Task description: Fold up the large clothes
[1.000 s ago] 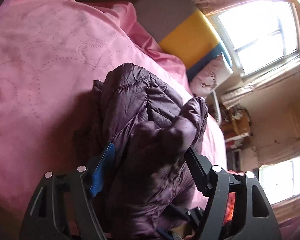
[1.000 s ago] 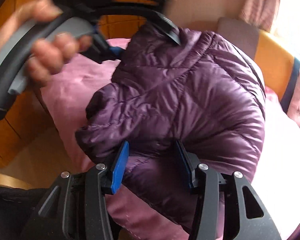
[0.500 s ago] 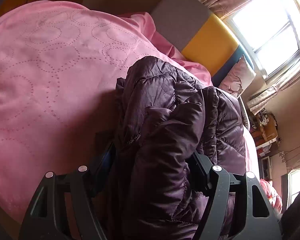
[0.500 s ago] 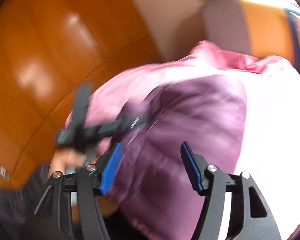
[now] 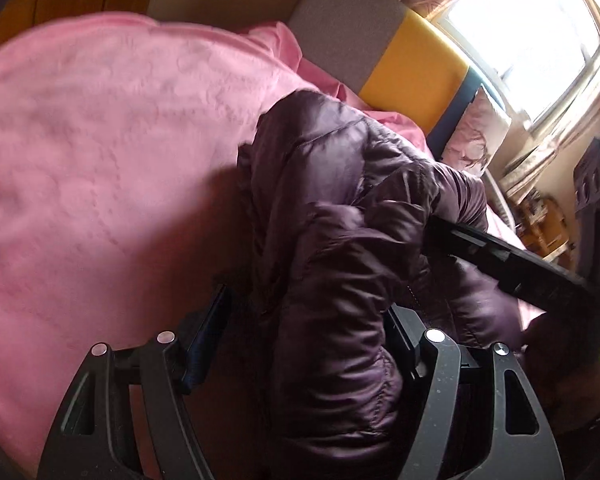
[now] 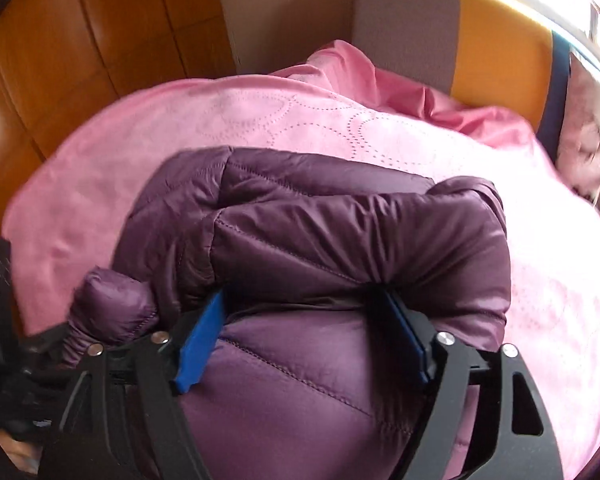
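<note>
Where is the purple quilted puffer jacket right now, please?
The purple quilted puffer jacket lies bundled on the pink bedspread, low and central in both wrist views, short of the grey and yellow headboard.

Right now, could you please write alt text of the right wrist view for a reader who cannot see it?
A folded purple puffer jacket lies on a pink bedspread, bulging between the blue-padded fingers of the right gripper. Its jaws have just been opening. Behind stand a grey and yellow headboard and wooden panels.
</note>
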A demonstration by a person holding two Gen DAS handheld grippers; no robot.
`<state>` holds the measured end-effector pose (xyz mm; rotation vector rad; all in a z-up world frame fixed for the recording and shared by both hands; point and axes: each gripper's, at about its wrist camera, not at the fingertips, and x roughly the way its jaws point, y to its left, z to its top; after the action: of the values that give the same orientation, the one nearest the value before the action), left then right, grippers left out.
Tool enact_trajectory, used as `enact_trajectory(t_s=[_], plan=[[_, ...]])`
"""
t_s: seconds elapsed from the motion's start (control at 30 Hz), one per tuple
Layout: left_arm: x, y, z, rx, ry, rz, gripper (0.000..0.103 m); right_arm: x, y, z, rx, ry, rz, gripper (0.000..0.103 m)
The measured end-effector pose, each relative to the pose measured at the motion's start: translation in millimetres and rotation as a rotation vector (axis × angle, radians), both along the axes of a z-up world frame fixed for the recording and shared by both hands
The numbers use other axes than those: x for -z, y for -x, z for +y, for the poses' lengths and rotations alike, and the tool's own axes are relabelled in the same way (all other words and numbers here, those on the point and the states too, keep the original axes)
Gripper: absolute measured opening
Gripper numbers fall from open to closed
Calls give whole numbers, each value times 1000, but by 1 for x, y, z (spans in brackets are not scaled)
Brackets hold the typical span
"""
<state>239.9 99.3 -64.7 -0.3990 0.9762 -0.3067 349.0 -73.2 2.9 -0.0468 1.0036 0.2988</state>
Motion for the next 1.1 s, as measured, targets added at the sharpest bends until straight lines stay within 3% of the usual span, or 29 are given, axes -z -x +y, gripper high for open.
enact_trajectory(t_s=[0.13,0.2,0.3,0.4,0.53,0.63,0.7,0.83,0.97,1.1], plan=[[6,-1,5,9,22,11,73,-4,14,-14,-36,-141,17,92],[2,-1,5,30,10,-3,73,-20,34,-31,-24,-210,-26,100],[-6,1,4,64,-41,-40,73,-25,56,-75,44,-243,-65,101],[-6,-1,8,81,-37,-41,74,1,71,-119,102,-329,32,101],[8,-5,16,80,47,-16,78,47,77,-149,111,-660,216,101],[16,-4,21,71,105,-11,78,71,68,-144,61,-820,302,101],[20,-1,23,63,130,-18,78,71,62,-135,15,-803,294,101],[22,8,24,49,215,-23,73,41,66,-136,-59,-737,215,69],[9,9,8,71,228,-39,71,7,79,-163,-95,-688,79,63],[-18,-7,-42,174,206,-81,69,-16,89,-229,-31,-679,-39,62]])
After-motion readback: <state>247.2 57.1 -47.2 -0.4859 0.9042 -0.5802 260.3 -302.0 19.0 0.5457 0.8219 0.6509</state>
